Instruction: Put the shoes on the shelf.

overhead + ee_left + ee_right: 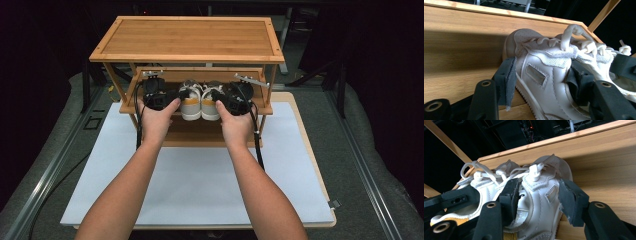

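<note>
High view has your left gripper [172,96] and right gripper [220,95] each clamped on one white leather sneaker with tan heel, left sneaker [190,100] and right sneaker [211,99], on the bamboo rack's middle shelf [265,107]. Placement looks nearly finished; releasing remains. Toes point twelve o'clock, heels six.

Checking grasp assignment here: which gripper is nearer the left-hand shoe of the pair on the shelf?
Left. The left gripper straddles the left-hand shoe; the right gripper straddles the right-hand shoe beside it.
</note>
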`<state>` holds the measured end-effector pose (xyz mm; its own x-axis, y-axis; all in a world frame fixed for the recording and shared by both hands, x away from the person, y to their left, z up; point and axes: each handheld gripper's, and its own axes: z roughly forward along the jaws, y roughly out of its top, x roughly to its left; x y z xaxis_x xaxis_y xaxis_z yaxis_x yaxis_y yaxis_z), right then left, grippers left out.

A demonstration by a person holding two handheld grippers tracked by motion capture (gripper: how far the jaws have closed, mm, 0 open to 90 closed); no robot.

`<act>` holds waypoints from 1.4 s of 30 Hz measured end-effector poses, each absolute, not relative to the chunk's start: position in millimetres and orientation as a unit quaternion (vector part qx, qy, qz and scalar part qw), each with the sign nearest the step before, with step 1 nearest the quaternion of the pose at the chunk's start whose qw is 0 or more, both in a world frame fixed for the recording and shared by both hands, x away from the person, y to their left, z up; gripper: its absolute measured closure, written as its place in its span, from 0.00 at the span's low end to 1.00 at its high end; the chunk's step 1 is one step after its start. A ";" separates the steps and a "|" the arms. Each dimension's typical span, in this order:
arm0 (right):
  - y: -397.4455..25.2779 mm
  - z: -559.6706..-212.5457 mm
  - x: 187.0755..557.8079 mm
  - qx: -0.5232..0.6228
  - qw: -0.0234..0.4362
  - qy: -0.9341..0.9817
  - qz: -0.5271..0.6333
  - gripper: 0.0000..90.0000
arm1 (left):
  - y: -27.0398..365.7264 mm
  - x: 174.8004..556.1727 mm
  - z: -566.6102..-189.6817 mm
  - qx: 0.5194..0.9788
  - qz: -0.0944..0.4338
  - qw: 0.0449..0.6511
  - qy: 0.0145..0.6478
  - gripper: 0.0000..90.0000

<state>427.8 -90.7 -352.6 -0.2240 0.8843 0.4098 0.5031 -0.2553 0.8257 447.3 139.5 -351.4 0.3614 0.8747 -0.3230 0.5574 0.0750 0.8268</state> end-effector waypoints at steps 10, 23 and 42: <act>-88.7 -343.0 423.2 0.586 0.201 0.592 0.516 0.56 | 140.6 443.8 -343.9 0.660 0.165 0.498 0.538 0.45; -92.6 -336.9 414.1 0.561 0.194 0.603 0.533 0.62 | 150.5 427.5 -333.5 0.658 0.175 0.521 0.516 0.62; -118.3 -339.3 396.8 0.555 0.255 0.623 0.490 0.98 | 170.1 412.3 -340.8 0.669 0.181 0.517 0.503 0.82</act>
<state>396.8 -118.3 -339.3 -0.2547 0.9402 0.2262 0.4413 -0.0951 0.8923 412.3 170.1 -340.8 0.4295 0.8591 -0.2782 0.4852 0.0403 0.8735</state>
